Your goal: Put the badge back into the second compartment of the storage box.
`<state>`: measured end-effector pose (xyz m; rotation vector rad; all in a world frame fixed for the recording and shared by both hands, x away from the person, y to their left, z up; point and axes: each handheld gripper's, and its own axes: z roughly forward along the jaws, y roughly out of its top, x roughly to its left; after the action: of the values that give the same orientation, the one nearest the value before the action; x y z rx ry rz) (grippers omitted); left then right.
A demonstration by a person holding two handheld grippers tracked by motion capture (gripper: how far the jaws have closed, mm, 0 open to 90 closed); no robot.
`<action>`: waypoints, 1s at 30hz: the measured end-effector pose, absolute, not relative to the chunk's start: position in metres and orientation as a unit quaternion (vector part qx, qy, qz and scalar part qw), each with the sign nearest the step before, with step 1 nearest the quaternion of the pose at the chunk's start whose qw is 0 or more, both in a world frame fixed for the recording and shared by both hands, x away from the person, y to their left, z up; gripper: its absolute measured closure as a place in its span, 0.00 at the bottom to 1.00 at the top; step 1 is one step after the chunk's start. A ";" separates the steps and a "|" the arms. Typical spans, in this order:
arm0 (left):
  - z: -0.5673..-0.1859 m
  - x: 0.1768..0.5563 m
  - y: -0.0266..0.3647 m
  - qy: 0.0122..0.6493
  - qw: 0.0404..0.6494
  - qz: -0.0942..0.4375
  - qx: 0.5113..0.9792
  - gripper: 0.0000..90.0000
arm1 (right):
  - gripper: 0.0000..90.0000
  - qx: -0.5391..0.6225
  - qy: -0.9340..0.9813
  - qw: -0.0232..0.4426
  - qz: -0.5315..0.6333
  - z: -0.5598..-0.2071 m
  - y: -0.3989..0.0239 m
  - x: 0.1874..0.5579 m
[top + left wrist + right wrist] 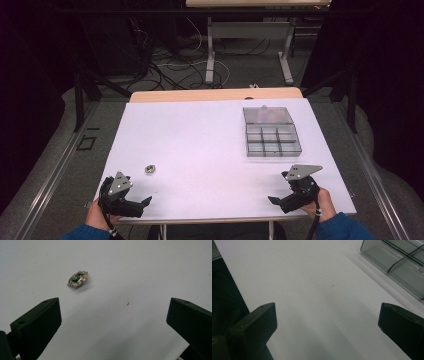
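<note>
Reaching for the brooch (78, 279) should go slowly: it lies on the white table (200, 135) at eleven o'clock from the left gripper (113, 322), whose jaws stand wide apart and empty. Lower them around it before closing. The right gripper (327, 325) is also spread, empty.

White table (200, 130) with brooch (150, 169) and compartment box (270, 132).

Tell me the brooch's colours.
Silver rim with a green centre on the brooch; clearest in the left gripper view.

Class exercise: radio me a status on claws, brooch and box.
Left claw open, empty. Right claw open, empty. Brooch loose ahead of left claw. Box far right, path clear.
</note>
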<state>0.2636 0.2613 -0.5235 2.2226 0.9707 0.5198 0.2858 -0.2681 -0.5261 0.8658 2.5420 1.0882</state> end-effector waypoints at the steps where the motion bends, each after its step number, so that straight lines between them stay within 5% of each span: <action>1: -0.524 0.264 0.261 0.370 0.325 0.198 0.848 0.00 | 0.02 0.296 0.872 0.119 0.371 -0.526 -0.268 0.286; 30: -0.523 0.263 0.260 0.369 0.327 0.199 0.847 0.00 | 0.02 0.274 0.878 0.119 0.375 -0.519 -0.218 0.299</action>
<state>0.2631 0.2600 -0.5235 2.2177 0.9658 0.5213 0.2990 -0.2180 -0.5187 0.8015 2.5670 1.0958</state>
